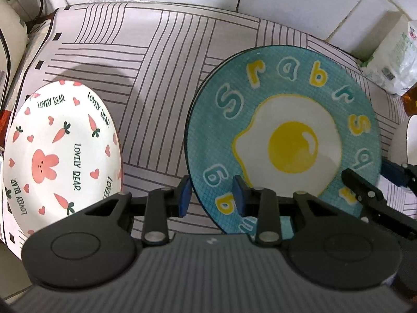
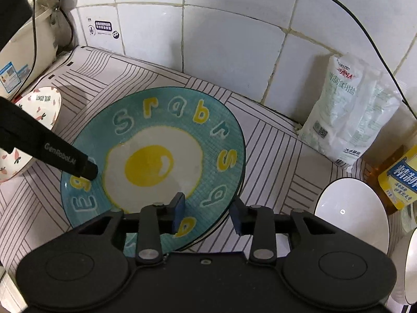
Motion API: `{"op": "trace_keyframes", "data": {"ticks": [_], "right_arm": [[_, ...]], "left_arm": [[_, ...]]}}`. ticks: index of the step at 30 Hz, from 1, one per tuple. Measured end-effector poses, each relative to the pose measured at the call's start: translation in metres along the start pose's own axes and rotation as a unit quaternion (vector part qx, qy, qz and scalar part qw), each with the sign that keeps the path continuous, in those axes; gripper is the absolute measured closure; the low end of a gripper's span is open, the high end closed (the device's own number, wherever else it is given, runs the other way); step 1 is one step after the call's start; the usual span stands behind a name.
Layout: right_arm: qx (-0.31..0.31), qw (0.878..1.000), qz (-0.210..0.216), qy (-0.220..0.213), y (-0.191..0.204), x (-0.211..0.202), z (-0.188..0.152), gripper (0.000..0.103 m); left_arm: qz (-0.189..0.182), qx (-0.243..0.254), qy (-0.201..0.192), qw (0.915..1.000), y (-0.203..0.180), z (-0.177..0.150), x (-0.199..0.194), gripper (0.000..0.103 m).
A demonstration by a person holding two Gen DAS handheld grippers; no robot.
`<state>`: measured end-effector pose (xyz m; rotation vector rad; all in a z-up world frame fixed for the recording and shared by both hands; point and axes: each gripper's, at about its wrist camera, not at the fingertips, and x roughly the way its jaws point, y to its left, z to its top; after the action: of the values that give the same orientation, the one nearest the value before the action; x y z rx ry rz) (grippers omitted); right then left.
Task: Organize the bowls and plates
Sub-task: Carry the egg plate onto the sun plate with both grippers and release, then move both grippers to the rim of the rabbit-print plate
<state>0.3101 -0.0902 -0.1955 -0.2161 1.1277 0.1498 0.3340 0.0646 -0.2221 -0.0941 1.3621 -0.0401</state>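
The blue egg plate point(image 1: 284, 135) lies flat on the worktop point(image 1: 156, 78). Its near rim passes between the parted pads of both the left tool point(image 1: 212, 195) and the right tool point(image 2: 208, 215), neither clamped. It seems just set down; next, withdraw and fetch the rabbit plate point(image 1: 60, 154), left of the left tool.

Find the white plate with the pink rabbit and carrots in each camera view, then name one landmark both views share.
Left wrist view: rabbit plate at the left edge, on the striped mat.
Right wrist view: far left, partly behind the left hand-held gripper.
Shared landmark: the blue fried-egg plate.
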Motion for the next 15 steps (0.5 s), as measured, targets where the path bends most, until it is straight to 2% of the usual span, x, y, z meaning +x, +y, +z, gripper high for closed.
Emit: {"op": "trace_keyframes", "data": {"ticks": [3, 4, 8, 11, 15], "right_arm": [[-0.011, 0.999, -0.026, 0.016, 0.004, 0.001, -0.003, 0.063], [-0.008, 1.000, -0.022, 0.009, 0.004, 0.000, -0.005, 0.062], [0.030, 1.000, 0.005, -0.004, -0.003, -0.009, -0.012, 0.063], [0.068, 0.997, 0.033, -0.024, -0.007, -0.028, -0.019, 0.062], [0.070, 0.993, 0.078, -0.055, -0.003, -0.062, -0.028, 0.062]], "left_arm": [[-0.007, -0.006, -0.007, 0.9999, 0.003, -0.004, -0.007, 0.072], [-0.008, -0.007, -0.009, 0.9999, 0.004, -0.005, -0.009, 0.072], [-0.006, -0.003, -0.017, 0.9998, 0.009, -0.015, -0.024, 0.072], [-0.013, -0.002, -0.042, 0.9990, 0.017, -0.025, -0.044, 0.072], [-0.024, -0.008, -0.074, 0.9969, 0.033, -0.041, -0.068, 0.072]]}}
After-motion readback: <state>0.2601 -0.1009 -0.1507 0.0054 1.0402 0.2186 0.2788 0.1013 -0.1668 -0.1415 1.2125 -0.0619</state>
